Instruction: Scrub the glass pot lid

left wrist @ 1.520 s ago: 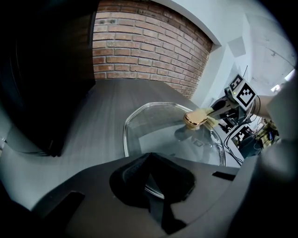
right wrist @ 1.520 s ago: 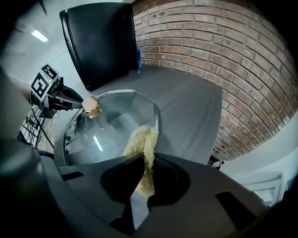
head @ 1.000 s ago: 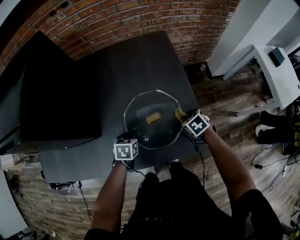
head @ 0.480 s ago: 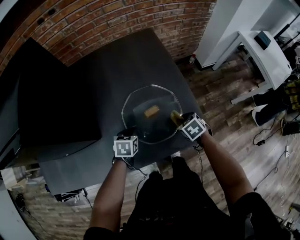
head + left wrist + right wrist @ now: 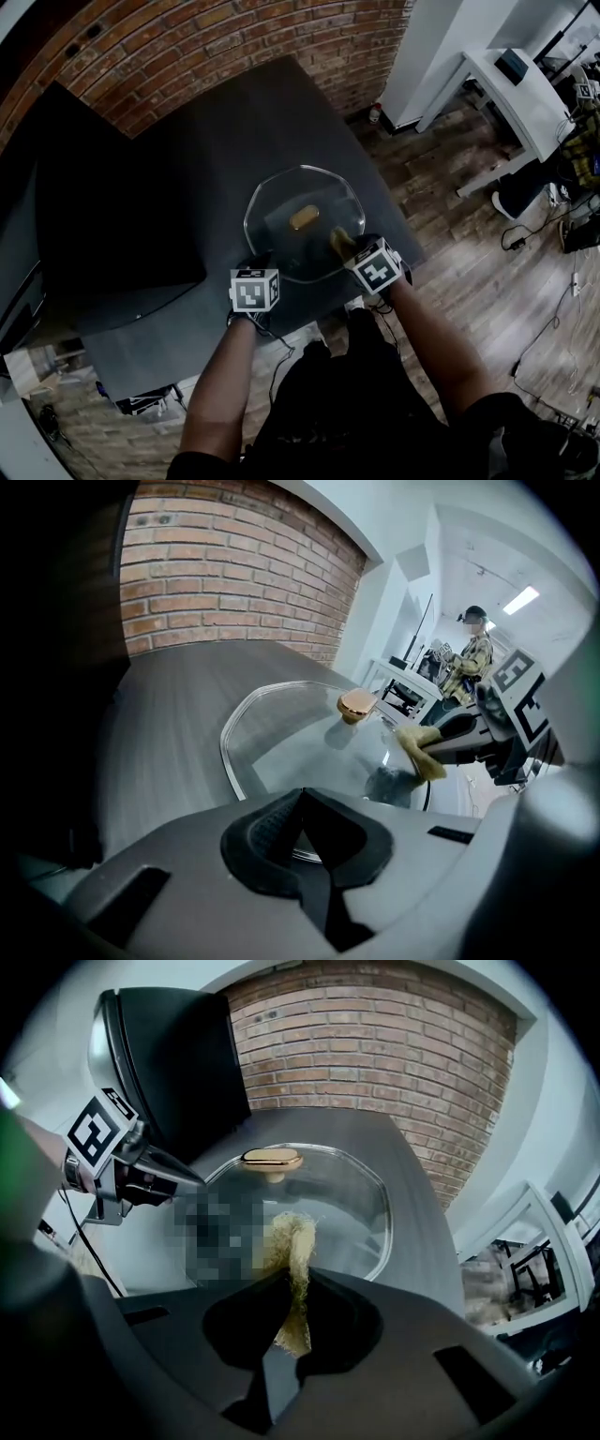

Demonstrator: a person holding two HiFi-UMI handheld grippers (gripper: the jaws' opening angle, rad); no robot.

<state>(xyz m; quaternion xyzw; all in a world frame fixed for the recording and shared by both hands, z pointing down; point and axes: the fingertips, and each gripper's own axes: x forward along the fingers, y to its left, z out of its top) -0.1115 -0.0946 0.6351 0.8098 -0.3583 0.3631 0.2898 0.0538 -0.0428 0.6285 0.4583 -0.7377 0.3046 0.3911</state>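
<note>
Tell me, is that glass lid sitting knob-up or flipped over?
Knob-up: the glass lid lies on the dark table with its tan knob on top.

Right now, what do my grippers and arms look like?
Both the left gripper and right gripper have grey bodies with black jaw pads, and each carries a white cube with black square markers. Thin black cables trail back. You wear dark short sleeves.
</note>
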